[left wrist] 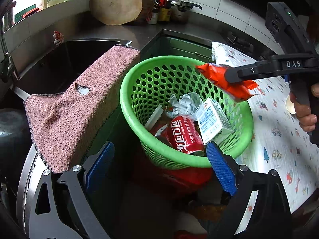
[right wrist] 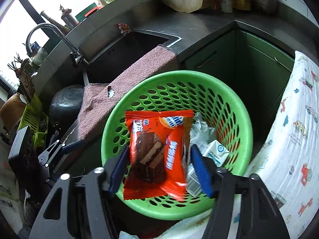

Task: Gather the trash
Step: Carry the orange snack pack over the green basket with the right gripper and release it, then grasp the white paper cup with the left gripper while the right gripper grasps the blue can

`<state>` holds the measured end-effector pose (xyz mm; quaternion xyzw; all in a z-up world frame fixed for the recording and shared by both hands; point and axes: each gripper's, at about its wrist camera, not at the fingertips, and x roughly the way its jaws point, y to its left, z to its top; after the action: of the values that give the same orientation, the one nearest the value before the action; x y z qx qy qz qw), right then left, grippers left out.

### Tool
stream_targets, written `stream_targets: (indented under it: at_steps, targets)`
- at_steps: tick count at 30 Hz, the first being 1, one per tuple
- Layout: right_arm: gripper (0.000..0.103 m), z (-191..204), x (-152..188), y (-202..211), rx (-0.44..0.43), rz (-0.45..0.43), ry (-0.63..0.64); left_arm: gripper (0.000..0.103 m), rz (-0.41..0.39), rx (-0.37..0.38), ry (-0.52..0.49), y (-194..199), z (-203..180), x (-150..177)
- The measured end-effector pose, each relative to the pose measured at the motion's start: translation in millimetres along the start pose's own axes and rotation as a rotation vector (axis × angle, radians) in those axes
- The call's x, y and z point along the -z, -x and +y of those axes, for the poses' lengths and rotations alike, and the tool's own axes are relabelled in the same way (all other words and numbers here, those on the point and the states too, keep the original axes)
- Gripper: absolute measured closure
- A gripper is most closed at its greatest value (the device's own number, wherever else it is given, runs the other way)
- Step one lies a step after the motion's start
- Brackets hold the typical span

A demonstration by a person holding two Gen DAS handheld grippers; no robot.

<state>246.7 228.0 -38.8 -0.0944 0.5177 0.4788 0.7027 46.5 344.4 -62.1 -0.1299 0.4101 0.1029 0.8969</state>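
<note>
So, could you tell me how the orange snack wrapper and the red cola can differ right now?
The orange snack wrapper is flat, soft packaging; the red cola can is a rigid cylinder. The wrapper is between the right gripper's fingers above the green basket; the can lies on its side inside it.

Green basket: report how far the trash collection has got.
Done: the green basket already holds a red cola can, a white carton and crumpled clear plastic. In hand: the right gripper holds an orange snack wrapper above the basket, not yet dropped. The left gripper is open and holds nothing. Left: release the wrapper; no other loose trash shows in these views.
</note>
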Motion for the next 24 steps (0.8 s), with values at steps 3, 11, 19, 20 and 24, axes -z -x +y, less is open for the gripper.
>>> stream_targets:
  at_steps: [3,11,19,20,24]
  targets:
    - [0.025,5,-2,1,-0.015,-0.014,0.000,0.010,0.005,0.003,-0.005,0,0,2]
    - [0.020,-13,18,38,0.009,-0.045,-0.004,0.010,0.002,0.024,-0.022,-1,-11,2]
    - [0.016,-53,62,96,0.073,-0.113,-0.054,0.009,-0.011,0.063,-0.078,2,-45,-4]
    - [0.016,-58,68,104,0.084,-0.121,-0.062,0.008,-0.015,0.068,-0.086,3,-49,-6]
    - [0.016,-87,96,136,0.139,-0.153,-0.109,0.008,-0.016,0.094,-0.124,0,-73,-11]
